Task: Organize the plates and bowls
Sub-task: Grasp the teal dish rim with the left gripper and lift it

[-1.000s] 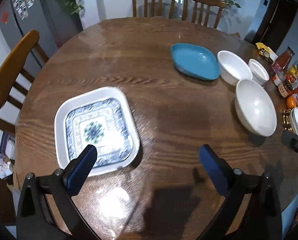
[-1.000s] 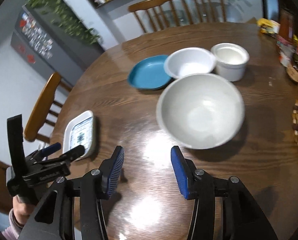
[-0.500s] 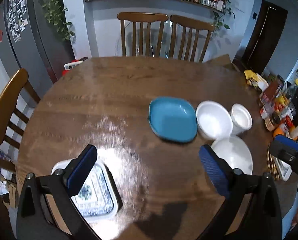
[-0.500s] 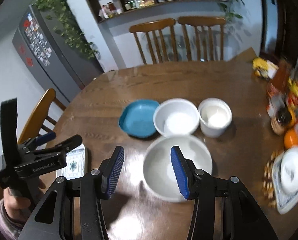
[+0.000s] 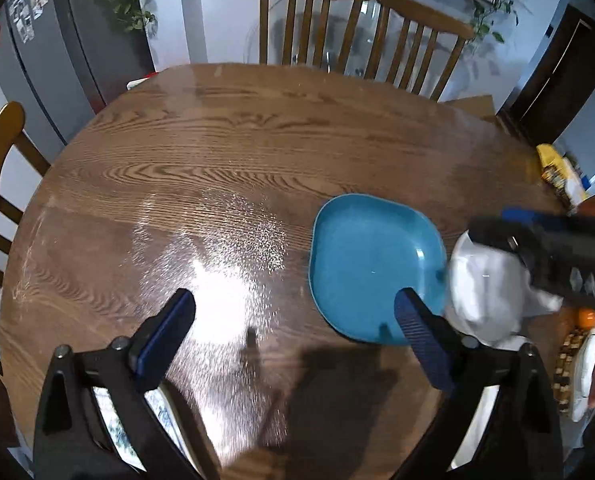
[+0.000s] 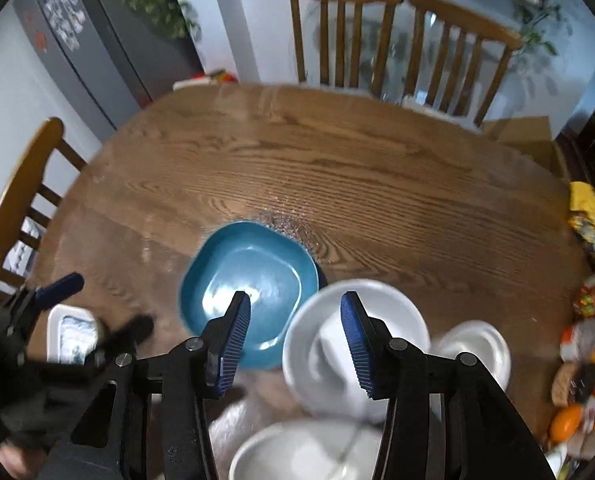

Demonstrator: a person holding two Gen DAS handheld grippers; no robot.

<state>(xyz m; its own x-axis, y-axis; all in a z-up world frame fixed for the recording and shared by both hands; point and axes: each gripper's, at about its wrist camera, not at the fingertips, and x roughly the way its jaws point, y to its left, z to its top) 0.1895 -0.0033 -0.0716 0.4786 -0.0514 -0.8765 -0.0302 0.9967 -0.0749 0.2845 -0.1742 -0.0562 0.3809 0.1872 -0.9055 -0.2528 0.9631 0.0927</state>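
Both grippers are swinging in toward the blue plate.

The table [image 5: 257, 152] is sliding nearer in both views than a second ago. The blue plate [image 6: 249, 292] and white bowl [image 6: 353, 344] are now lying under the right gripper [image 6: 295, 338], half spread and empty. The left gripper [image 5: 293, 332], released and just narrowing slightly, is leaving the patterned dish [image 6: 71, 332] behind at near left.

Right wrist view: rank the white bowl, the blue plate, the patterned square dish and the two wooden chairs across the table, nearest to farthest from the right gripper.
From the right gripper:
1. White bowl, right under the fingertips.
2. Blue plate, just to its left, touching distance.
3. Patterned square dish, far left by the left gripper.
4. Wooden chairs, beyond the table's far edge.
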